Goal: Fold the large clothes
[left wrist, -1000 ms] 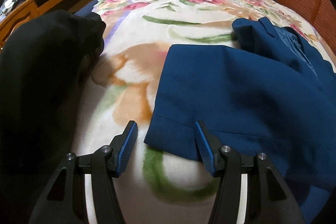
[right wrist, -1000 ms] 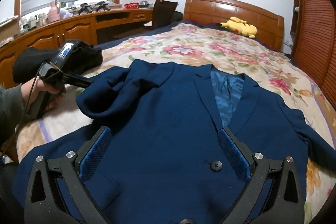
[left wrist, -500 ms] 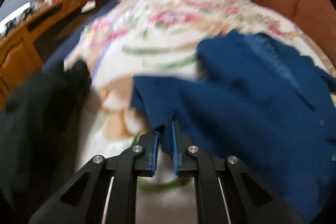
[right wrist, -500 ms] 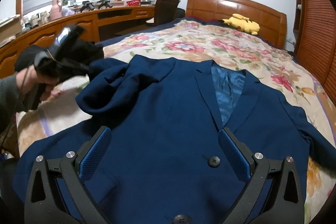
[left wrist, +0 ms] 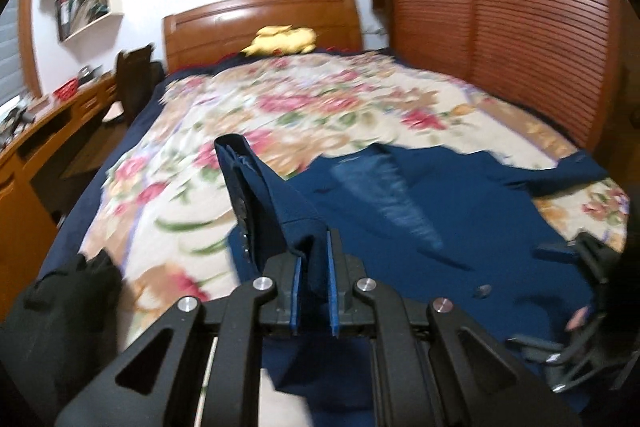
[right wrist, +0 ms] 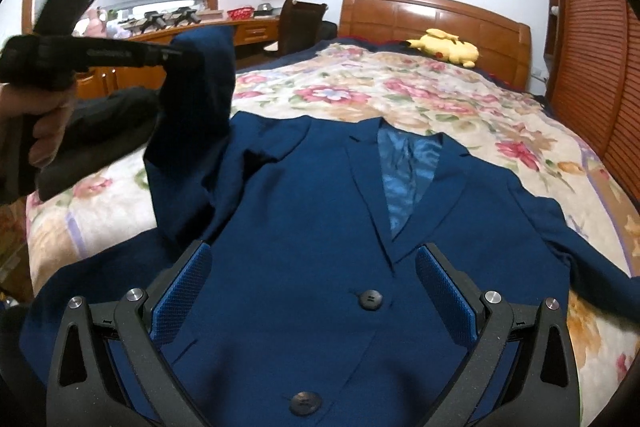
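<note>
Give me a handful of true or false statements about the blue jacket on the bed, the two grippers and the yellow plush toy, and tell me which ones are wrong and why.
1. The left gripper is shut on the jacket sleeve. True.
2. The right gripper is clamped on a jacket button. False: it is open above the blue jacket, holding nothing; the upper button lies between its fingers, untouched.
3. The sleeve is lifted off the bedspread. True.
4. The yellow plush toy lies on the jacket. False: it sits by the headboard, far from the jacket.
5. The jacket lies face down. False: its lapels, lining and buttons face up.
</note>
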Demonstrator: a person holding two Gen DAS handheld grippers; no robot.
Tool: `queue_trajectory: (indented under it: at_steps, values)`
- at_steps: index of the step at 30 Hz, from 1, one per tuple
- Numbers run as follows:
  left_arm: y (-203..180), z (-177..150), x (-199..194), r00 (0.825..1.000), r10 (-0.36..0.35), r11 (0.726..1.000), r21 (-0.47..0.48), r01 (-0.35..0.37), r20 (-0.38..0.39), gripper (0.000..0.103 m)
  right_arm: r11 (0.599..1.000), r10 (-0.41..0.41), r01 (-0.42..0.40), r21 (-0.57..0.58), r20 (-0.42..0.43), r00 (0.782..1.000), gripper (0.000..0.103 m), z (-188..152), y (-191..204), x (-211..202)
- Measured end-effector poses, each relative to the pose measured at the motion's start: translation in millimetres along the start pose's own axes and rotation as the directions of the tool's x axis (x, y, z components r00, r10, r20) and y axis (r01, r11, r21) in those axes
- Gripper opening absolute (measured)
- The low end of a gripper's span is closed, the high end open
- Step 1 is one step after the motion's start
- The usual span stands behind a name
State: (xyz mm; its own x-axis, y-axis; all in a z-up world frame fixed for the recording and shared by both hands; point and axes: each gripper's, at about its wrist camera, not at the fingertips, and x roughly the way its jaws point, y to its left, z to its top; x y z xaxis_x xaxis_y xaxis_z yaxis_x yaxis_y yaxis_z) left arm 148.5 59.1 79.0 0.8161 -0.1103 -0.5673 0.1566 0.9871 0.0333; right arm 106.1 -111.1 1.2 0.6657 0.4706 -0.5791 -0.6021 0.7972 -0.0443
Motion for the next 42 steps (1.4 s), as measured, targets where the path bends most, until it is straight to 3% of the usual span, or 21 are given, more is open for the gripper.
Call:
queue_trajectory:
  at_steps: [7,11,15,20,25,35,42]
  values:
    - [-54,16,-15,0.993,-0.110,0.992,0.063,0.107,0.044,0.006,1.000,-0.018,0.018,0.019,0.012,1.000,0.103,0,-12,-8]
    - [-78,19,-19,0.989,-0.145,0.986,0.089,0.143,0.027,0.007,0.999,-0.036,0.036,0.039,0.022,0.999,0.103,-1,-25,-15]
    - [-90,12,-18,0.989,-0.144,0.983,0.118,0.141,0.019,0.019,0.996,-0.059,0.057,0.069,0.033,0.998,0.103,-2,-38,-22]
    - [-86,-9,-27,0.984,-0.173,0.982,0.085,0.170,0.033,0.037,0.993,-0.075,0.071,0.096,0.034,0.997,0.103,-2,-50,-25]
    - [-73,-40,-33,0.987,-0.153,0.987,0.051,0.151,0.050,0.054,0.993,-0.074,0.070,0.094,0.032,0.997,0.103,-2,-50,-23]
    - [-29,-95,-23,0.996,-0.065,0.993,-0.092,0.071,0.062,0.056,0.996,-0.056,0.056,0.065,-0.006,0.998,0.101,0,-46,-2]
    - [-18,-117,-19,0.998,-0.032,0.995,-0.097,0.037,0.051,0.056,1.000,-0.020,0.022,0.022,-0.078,0.997,0.095,-6,-32,26]
